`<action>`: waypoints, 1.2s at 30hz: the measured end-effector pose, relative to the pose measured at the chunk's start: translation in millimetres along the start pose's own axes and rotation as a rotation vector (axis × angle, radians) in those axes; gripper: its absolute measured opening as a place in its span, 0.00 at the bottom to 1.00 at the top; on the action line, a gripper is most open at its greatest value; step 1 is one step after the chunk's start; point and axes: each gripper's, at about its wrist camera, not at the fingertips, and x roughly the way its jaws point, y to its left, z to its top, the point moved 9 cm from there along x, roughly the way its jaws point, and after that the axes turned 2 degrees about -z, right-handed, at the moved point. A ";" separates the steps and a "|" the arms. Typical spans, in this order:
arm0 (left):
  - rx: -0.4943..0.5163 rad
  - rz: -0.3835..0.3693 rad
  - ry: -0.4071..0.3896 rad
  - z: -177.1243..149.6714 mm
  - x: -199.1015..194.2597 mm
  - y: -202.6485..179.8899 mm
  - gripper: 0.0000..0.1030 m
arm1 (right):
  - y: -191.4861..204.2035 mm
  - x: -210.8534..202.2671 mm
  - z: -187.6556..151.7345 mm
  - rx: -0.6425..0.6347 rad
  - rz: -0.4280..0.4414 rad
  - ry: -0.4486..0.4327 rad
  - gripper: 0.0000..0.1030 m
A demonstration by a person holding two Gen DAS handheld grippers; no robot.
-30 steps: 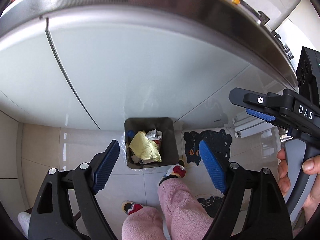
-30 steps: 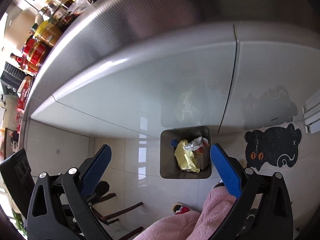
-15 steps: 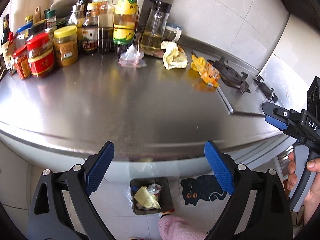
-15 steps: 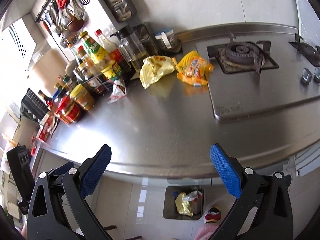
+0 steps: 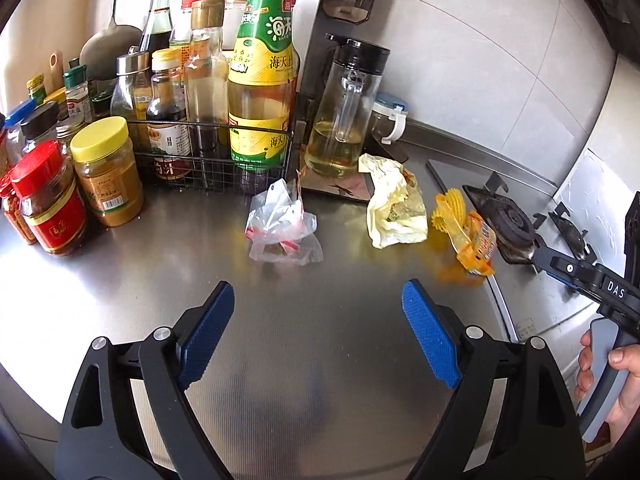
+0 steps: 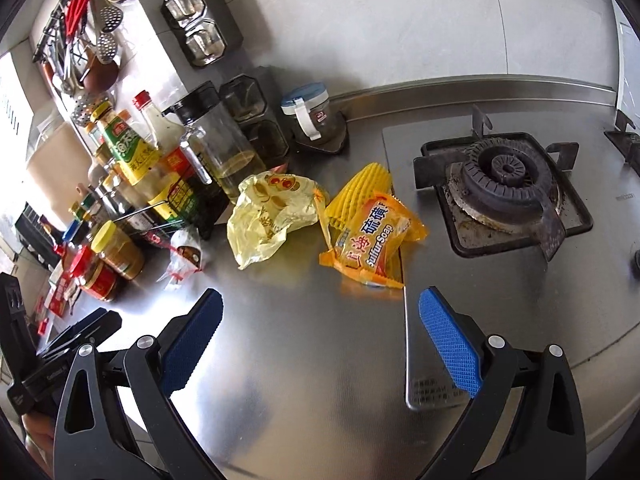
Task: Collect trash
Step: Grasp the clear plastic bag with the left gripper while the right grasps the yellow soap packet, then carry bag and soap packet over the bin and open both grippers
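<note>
Trash lies on the steel counter (image 5: 320,360): a clear plastic bag (image 5: 284,224) with red print, a crumpled yellow bag (image 5: 394,204), a yellow foam net (image 5: 450,208) and an orange soap wrapper (image 5: 472,240). My left gripper (image 5: 318,292) hovers above the counter, short of the clear bag; its jaws stand wide and are closing a little, with nothing between them. In the right wrist view the yellow bag (image 6: 272,212) and the soap wrapper (image 6: 372,240) lie just beyond my right gripper (image 6: 320,296), which is open and empty.
Sauce bottles in a wire rack (image 5: 216,148), jars (image 5: 106,176) and an oil jug (image 5: 348,120) crowd the back left. A gas burner (image 6: 504,184) sits to the right. A hand (image 5: 600,372) holds the right gripper's handle at the counter's right edge.
Both grippers rose from in front of the cabinet, where a floor bin with trash was in view, to above the counter. The bin has dropped out of sight and the trash on the counter looks nearer.
</note>
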 end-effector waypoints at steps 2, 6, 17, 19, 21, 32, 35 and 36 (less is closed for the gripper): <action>-0.004 0.016 0.000 10.5 14.6 4.3 0.79 | -2.5 13.6 7.1 -0.017 -0.020 -0.001 0.95; -0.017 0.043 0.004 27.5 41.8 14.7 0.79 | -12.8 37.2 17.2 -0.062 -0.118 0.006 0.92; -0.011 0.108 0.117 27.9 104.4 31.0 0.58 | -24.1 75.1 13.4 -0.067 -0.120 0.072 0.84; -0.028 0.104 0.150 20.9 109.5 34.0 0.45 | -24.7 79.9 9.9 -0.072 -0.113 0.099 0.68; -0.026 0.095 0.171 15.9 111.7 33.5 0.24 | -23.6 80.6 7.0 -0.092 -0.121 0.107 0.47; 0.027 0.020 0.156 -3.8 69.3 8.0 0.00 | -10.0 35.4 -12.9 -0.111 -0.080 0.070 0.12; 0.045 -0.001 0.142 -11.2 45.7 -3.1 0.00 | -5.9 13.6 -23.4 -0.095 -0.070 0.058 0.12; 0.052 -0.007 0.136 -15.2 37.0 -6.8 0.00 | -5.1 6.0 -27.7 -0.090 -0.065 0.055 0.12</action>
